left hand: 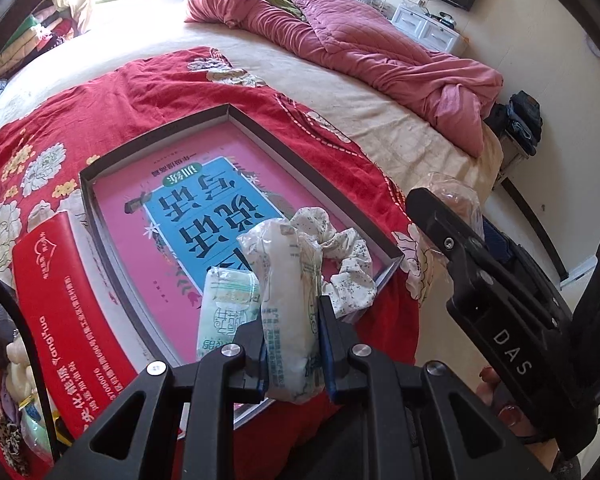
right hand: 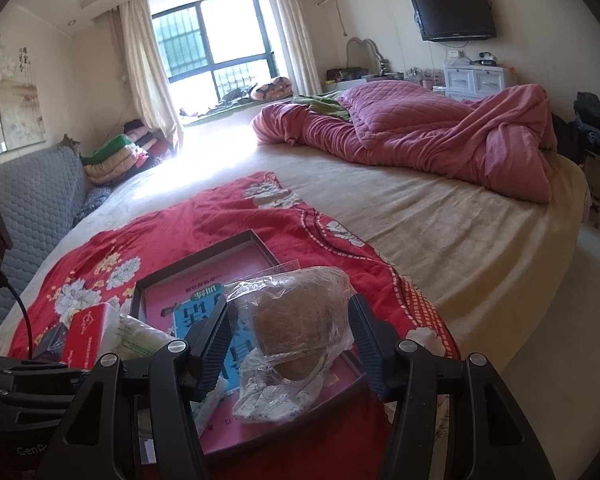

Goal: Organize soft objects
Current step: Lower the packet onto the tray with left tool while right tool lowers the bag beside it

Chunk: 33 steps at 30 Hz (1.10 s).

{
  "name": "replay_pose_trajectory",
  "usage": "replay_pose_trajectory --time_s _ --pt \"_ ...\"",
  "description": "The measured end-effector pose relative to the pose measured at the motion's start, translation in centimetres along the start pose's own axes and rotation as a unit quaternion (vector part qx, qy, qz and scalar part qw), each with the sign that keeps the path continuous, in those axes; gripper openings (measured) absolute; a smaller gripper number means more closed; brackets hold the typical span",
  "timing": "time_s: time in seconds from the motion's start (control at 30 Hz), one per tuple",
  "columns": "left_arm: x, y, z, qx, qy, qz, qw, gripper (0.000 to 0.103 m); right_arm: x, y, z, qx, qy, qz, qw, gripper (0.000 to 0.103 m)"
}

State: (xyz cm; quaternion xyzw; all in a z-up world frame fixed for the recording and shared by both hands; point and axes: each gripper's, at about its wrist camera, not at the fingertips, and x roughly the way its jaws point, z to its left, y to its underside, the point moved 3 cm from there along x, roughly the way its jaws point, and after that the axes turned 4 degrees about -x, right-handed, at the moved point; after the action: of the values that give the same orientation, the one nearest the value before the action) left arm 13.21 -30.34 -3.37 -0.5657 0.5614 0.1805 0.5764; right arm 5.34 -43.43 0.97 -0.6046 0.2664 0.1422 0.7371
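Overhead, both grippers laden (bread, perhaps) above tray [left hand: 236, 116]

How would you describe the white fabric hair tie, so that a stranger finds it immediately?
On the bed, a red floral cloth carries a shallow dark-rimmed tray with a pink book. The scrunchie lies in the tray's corner nearest the grippers. It alone is ruffled white fabric with dark speckles; its neighbours are plastic-wrapped packets.

A wide bed [right hand: 440, 240] with a cream sheet carried a red floral cloth [right hand: 228, 224] at its near left, a dark-rimmed tray [left hand: 228, 114] lying on that cloth, and a rumpled pink quilt [right hand: 440, 136] at its far right.
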Motion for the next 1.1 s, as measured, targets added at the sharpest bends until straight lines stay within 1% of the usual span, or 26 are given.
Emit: replay_pose_trajectory --time_s 0.17,0.43,0.53,0.63,0.83,0.87,0.93,0.97,1.03,1.1 --pt "1.7 0.3 -1.1 0.010 0.015 0.015 0.9997 0.021 0.7 0.3 -0.6 0.007 -0.004 0.009 1.000 0.059" --pt "4.2 0.1 -1.8 0.017 0.016 0.036 0.9991 0.021 1.5 0.6 -1.1 0.011 -0.005 0.022 1.000 0.059" --pt "4.8 0.0 -1.7 0.013 0.023 0.040 0.9989 0.021 1.9 0.6 -1.0 0.010 -0.006 0.027 1.000 0.059" --pt "5.2 -0.2 -1.8 0.021 0.018 0.040 0.9988 0.022 2.4 0.8 -1.0 0.012 -0.008 0.037 0.999 0.059" --pt "5.6 -0.3 -1.1 0.011 0.019 0.046 0.9987 0.023 3.9 1.3 -1.0 0.020 -0.020 0.061 0.998 0.059" --pt "5.6 -0.3 -1.0 0.012 0.014 0.046 0.9988 0.023 4.1 1.4 -1.1 0.023 -0.025 0.066 0.997 0.059" --pt "5.9 -0.3 -0.5 0.020 -0.016 0.046 0.9986 0.023 4.6 1.6 -1.2 0.034 -0.033 0.076 0.996 0.059" --pt "6.1 -0.2 -0.1 0.019 -0.019 0.050 0.9984 0.023 4.9 1.7 -1.3 0.041 -0.038 0.080 0.995 0.059" --pt "6.4 -0.1 0.5 -0.001 0.003 0.061 0.9982 0.023 5.2 1.9 -1.4 0.048 -0.043 0.088 0.994 0.059" --pt "6.5 0.0 0.8 0.000 -0.008 0.059 0.9982 0.023 5.6 2.0 -1.4 0.049 -0.044 0.094 0.993 0.059"
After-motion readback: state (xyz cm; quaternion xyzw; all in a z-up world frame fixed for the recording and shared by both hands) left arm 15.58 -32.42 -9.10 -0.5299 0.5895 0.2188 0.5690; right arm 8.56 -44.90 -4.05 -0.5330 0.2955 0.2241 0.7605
